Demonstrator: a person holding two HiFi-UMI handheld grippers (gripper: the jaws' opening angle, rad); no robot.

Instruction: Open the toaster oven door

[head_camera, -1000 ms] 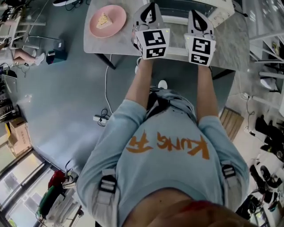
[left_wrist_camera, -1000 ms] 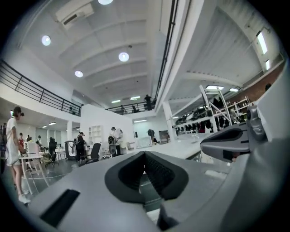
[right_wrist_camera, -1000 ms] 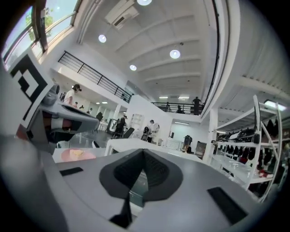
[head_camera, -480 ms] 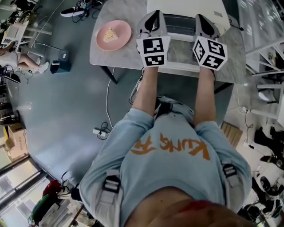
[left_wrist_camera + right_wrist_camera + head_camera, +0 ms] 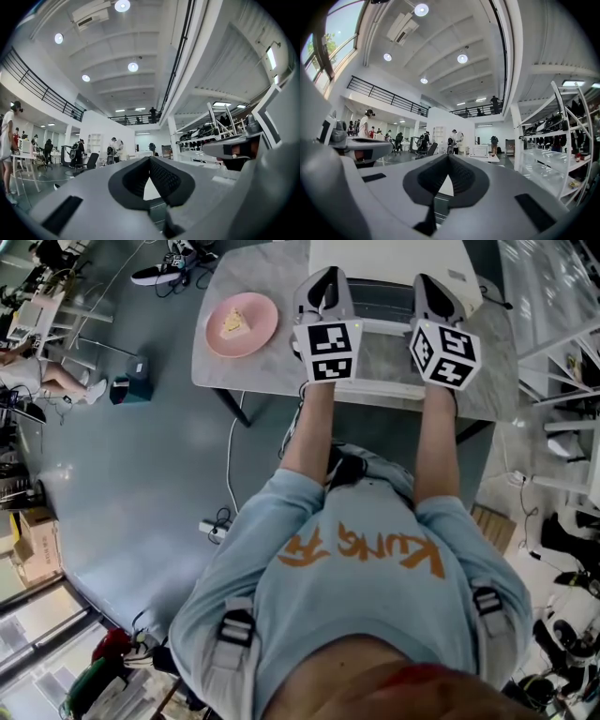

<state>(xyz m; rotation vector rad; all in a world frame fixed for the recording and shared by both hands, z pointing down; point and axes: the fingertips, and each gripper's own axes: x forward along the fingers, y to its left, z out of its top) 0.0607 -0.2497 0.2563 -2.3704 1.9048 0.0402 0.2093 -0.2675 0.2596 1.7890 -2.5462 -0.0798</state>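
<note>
Quick update from us: we've got the left gripper and the right gripper side by side over the grey marble-look table. They're both out in front of us, a little apart, with their black-and-white marker cubes facing up at the head camera.

Both claws are fully closed with nothing in them. In the left gripper view the dark ribbed pads meet at the tip with only the big hall behind them, and it's the same deal in the right gripper view.

The white boxy toaster oven sits on the far side of the table, right ahead of both grippers, its dark glass front turned toward us. From up here the gripper tips overlap that front, but we can't tell whether they actually touch it.

Off to our left on the same table is a round pink plate with a wedge of yellow cake on it, well clear of the oven.
</note>
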